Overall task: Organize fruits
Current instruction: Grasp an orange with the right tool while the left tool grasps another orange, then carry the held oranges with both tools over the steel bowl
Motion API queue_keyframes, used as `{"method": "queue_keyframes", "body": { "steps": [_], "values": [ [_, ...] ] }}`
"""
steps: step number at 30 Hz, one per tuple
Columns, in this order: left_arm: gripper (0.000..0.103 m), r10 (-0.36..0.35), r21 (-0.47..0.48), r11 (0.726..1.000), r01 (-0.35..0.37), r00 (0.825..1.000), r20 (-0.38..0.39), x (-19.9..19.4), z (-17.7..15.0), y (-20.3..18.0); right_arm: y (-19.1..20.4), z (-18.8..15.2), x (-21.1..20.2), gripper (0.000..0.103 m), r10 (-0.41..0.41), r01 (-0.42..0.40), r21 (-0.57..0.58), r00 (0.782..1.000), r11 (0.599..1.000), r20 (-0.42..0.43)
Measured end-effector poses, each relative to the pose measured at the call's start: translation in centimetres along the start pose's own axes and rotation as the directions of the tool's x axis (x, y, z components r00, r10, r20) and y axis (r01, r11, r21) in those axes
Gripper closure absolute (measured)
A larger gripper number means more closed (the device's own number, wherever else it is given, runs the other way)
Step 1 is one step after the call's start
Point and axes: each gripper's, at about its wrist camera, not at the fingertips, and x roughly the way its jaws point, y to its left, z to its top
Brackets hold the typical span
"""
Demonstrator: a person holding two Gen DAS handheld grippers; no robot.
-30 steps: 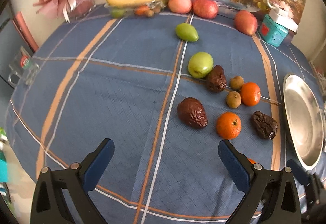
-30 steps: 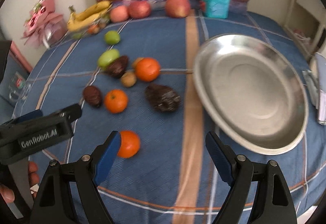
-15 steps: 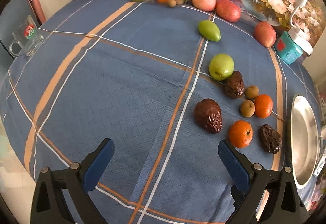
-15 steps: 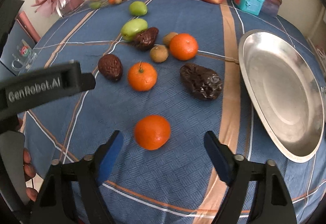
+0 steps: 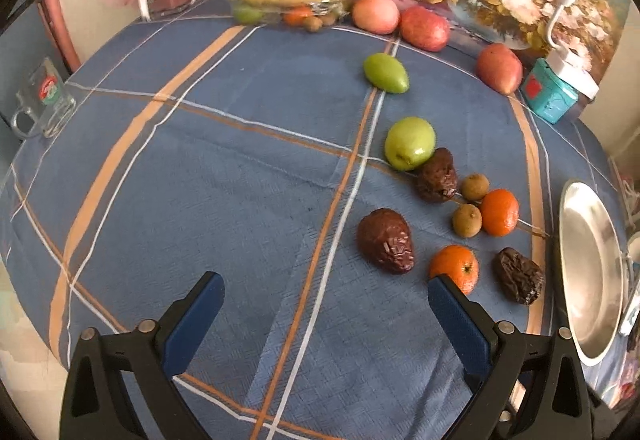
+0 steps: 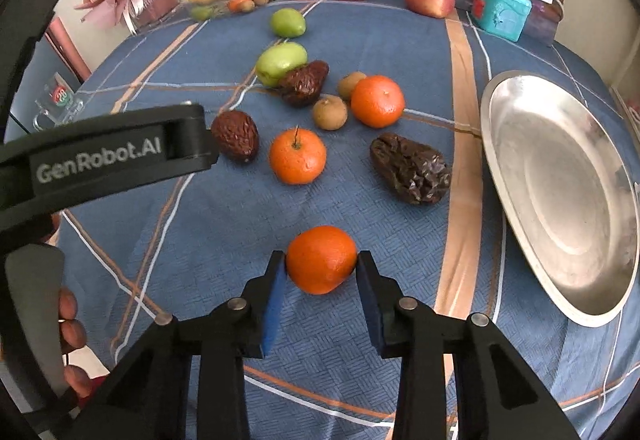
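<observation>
Barely begun — shallow round steel plate (image 6: 560, 199) at three o'clock lay bare, with oranges, wrinkled dates and green fruit scattered over the blue plaid counter (image 6: 224, 240). Right tool (image 6: 321, 264) clenched on the round orange tangerine (image 6: 321, 259), low at six o'clock, seemingly on the cloth; near-spherical, no clear long axis, stem end unseen. Left tool (image 5: 326, 306) released, grasping nothing.
</observation>
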Motion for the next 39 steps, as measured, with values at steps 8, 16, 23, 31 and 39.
{"method": "queue_keyframes", "body": {
  "steps": [8, 16, 23, 31, 39],
  "values": [
    [0.001, -0.154, -0.065, 0.987, 0.150, 0.987, -0.055, 0.8, 0.5, 0.0, -2.2, 1.0, -2.8, 0.066, -0.028, 0.020, 0.101, 0.996, 0.995, 0.081],
    [0.026, -0.216, -0.031, 0.976, 0.214, 0.971, -0.103, 1.3, 0.8, -3.3, -5.1, 3.0, -5.1, 0.066, -0.119, 0.093, 0.193, 0.984, 0.977, 0.129],
    [0.060, -0.227, -0.014, 0.974, 0.227, 0.965, -0.127, 1.8, 1.4, -5.7, -6.8, 5.0, -6.3, 0.066, -0.137, 0.092, 0.252, 0.976, 0.963, 0.170],
    [0.066, -0.181, 0.006, 0.983, 0.183, 0.974, -0.133, 2.9, 1.9, -8.2, -7.8, 6.7, -6.3, 0.066, -0.129, 0.076, 0.277, 0.975, 0.958, 0.180],
    [0.076, -0.142, 0.018, 0.989, 0.145, 0.982, -0.127, 3.5, 2.3, -8.3, -9.5, 8.4, -6.6, 0.066, -0.109, 0.038, 0.322, 0.973, 0.946, 0.204]
  ]
}}
